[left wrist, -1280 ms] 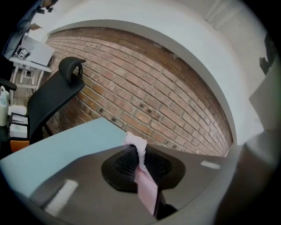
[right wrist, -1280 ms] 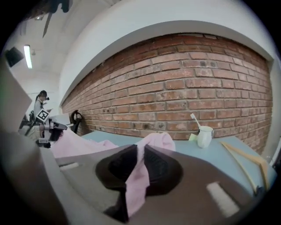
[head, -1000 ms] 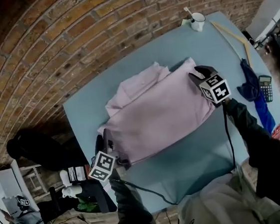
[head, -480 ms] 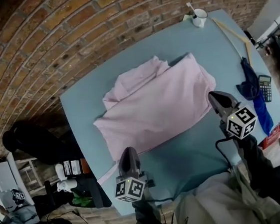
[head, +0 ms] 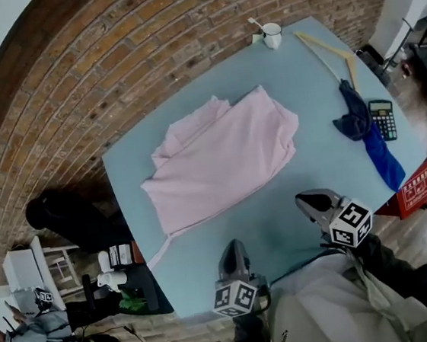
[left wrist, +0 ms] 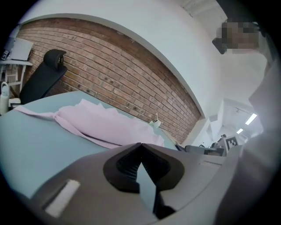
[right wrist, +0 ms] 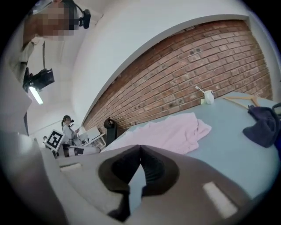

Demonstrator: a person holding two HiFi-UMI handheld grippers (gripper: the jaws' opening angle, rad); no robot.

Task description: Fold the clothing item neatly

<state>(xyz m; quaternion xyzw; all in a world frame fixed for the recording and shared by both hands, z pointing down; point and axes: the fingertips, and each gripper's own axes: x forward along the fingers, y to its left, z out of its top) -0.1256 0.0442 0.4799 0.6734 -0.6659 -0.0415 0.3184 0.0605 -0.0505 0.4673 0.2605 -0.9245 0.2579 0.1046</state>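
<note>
Mid-desk [head: 311,86], well apart from left claw [head: 233,243] and right claw [head: 302,198]: pink garment [head: 220,158], half folded, thin strip trailing toward the near-left edge. Looks light, limp and soft, likely to sag, crease and slide on the smooth top, so best pinched at corners or along a hem, through both layers, never mid-panel. Both claws by the near edge, shut on nothing, left one just closed.

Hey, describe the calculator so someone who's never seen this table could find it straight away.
Find the light blue table by the brick wall and go to its right side, past the pink garment. A dark blue cloth lies there, and the calculator rests beside its bunched end. It is the only small dark rectangle with keys.
</note>
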